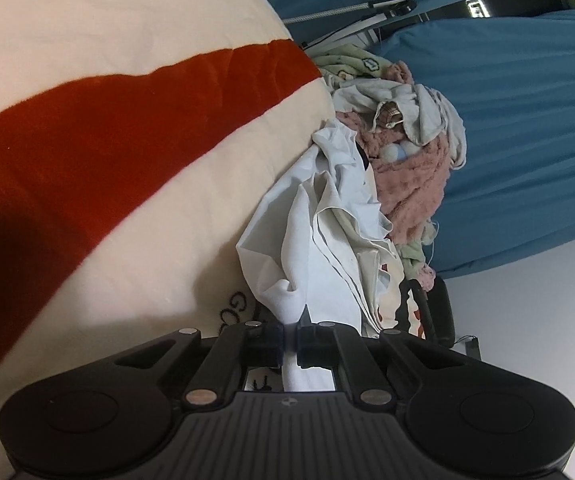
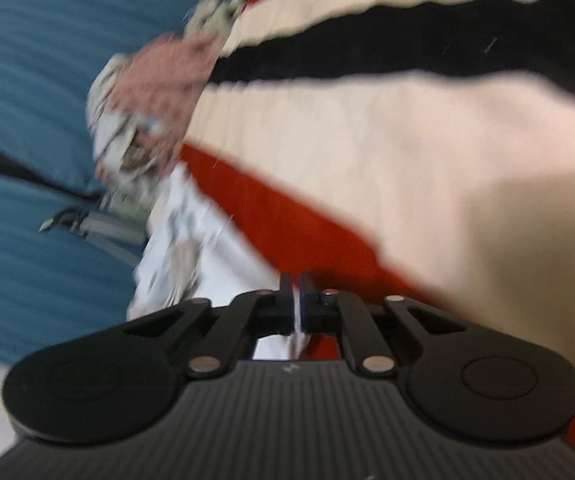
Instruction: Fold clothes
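Both tongs are squeezed shut on the white cloth [image 1: 319, 240]: left tongs [image 1: 290, 340] and right tongs [image 2: 296, 304] pinch its edge. It looks soft, light and floppy; corners seem best to hold.

Black embroidered letters "GO", cut off by the claw, on the cream blanket [image 1: 223, 312]; nothing else is legible.

A cream blanket [image 1: 107, 32] with red stripe, blue curtain [image 1: 527, 140] behind.
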{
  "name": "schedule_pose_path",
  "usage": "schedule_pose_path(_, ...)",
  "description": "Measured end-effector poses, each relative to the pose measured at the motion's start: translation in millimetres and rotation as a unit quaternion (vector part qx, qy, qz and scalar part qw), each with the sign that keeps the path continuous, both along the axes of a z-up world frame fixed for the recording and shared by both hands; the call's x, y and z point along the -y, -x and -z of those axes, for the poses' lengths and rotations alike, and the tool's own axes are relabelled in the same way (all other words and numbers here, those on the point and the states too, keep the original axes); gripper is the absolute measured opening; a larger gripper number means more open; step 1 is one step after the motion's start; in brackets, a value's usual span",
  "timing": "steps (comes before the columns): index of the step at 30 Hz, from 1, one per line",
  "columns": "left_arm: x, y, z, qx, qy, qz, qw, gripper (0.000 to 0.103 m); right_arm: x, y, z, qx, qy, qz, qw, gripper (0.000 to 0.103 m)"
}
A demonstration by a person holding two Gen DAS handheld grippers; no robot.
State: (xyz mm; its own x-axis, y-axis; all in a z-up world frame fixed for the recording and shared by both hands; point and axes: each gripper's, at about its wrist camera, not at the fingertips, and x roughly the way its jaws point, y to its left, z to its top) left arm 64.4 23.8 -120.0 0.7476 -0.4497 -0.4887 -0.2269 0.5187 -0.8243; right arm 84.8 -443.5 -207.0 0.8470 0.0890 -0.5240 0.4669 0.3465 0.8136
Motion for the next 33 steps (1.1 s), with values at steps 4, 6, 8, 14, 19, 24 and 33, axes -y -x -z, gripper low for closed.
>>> schedule_pose_path(4, -0.9, 3.1, -0.6, -0.002, -0.006, 0.003, 1.0000, 0.005, 12.6, 1.9, 2.4, -0.023, -0.020, -0.003, 1.000, 0.008)
schedule_pose_path(6, -0.6, 3.9, -1.2, -0.003, -0.007, 0.005, 1.0000, 0.005, 10.4, 4.4, 2.8, -0.018, -0.051, -0.023, 0.998, 0.009)
schedule_pose_path(8, -1.1, 4.3, -1.1, -0.004, -0.007, 0.005, 1.0000, 0.005, 4.3, 2.8, 3.1, -0.006, -0.089, -0.054, 0.995, 0.010)
schedule_pose_path(14, -1.6, 0.7, 0.9, -0.010, -0.007, 0.004, 0.9999, 0.006, -12.7, 8.2, 3.9, 0.009, -0.141, -0.096, 0.985, 0.067)
schedule_pose_path(19, 0.3, -2.5, 1.0, -0.008, -0.008, 0.004, 0.9999, 0.006, -16.6, -7.3, 14.5, 0.000, -0.142, -0.104, 0.984, 0.057)
schedule_pose_path(24, 1.1, -1.4, -5.8, 0.023, -0.011, 0.009, 0.9996, 0.006, -14.7, -17.5, 16.7, 0.007, -0.102, -0.090, 0.991, 0.012)
schedule_pose_path(33, 3.6, 45.7, -56.9, 0.123, -0.057, 0.033, 0.9902, 0.005, -20.8, 29.5, -46.8, 0.126, -0.007, -0.114, 0.985, 0.009)
